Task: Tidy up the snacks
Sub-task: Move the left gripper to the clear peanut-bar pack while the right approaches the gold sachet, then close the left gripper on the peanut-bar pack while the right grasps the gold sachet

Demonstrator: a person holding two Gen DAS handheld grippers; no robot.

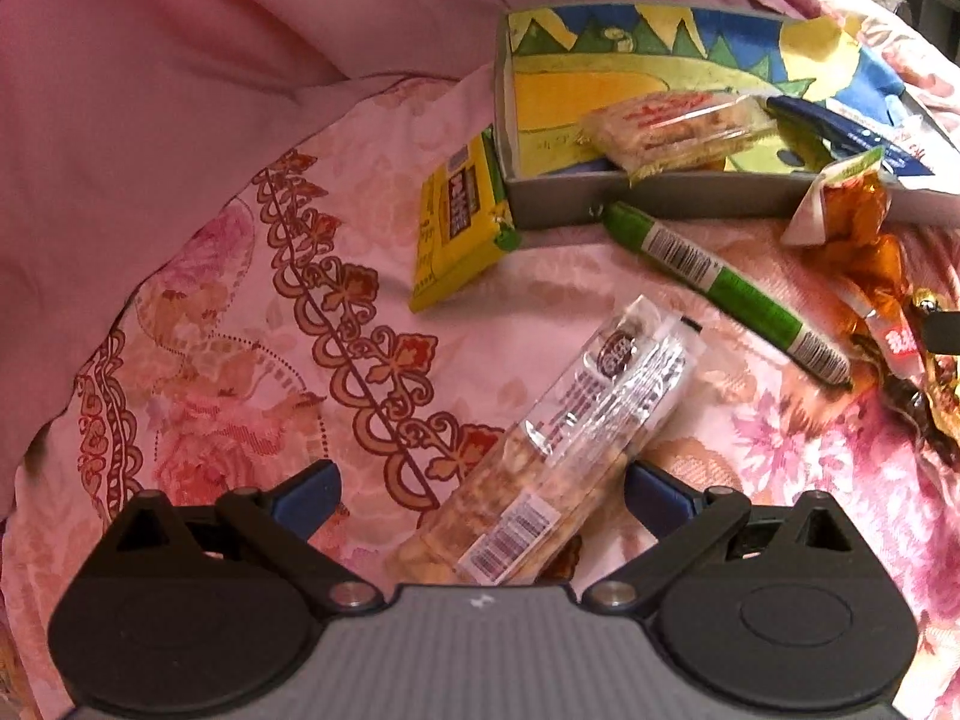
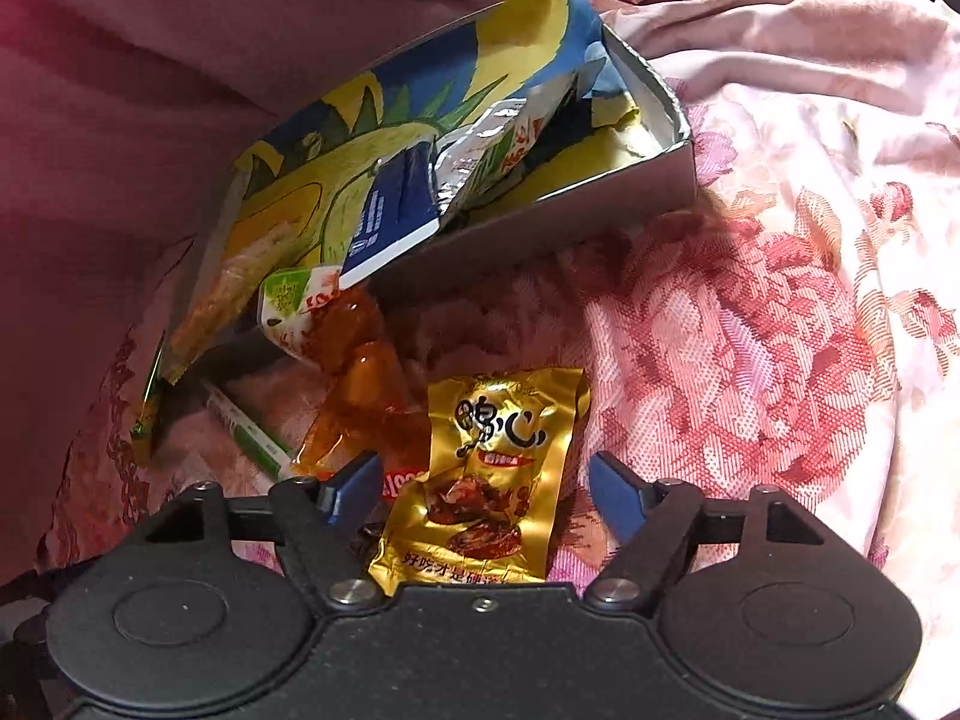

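Both cameras ride on the tools, looking steeply down, close over the bed (image 1: 252, 276). Each view takes in the box (image 1: 648, 204) (image 2: 540, 228) and the orange packet (image 1: 858, 228) (image 2: 360, 384), the left from its long side, the right from a corner.

Both wrist views are dim and tinted warm pink-red. Fisheye distortion bends straight lines and darkens the corners to black. In the left view, light seems to fall from the upper right; the clear snack sleeve (image 1: 576, 444) shows white glare. In the right view, the gold packet (image 2: 480, 474) and foil bag (image 2: 480, 144) glint brightly, while a soft shadow lies beneath the box (image 2: 630, 192). Fabric (image 2: 780, 330) at the edges looks smeared and grainy.
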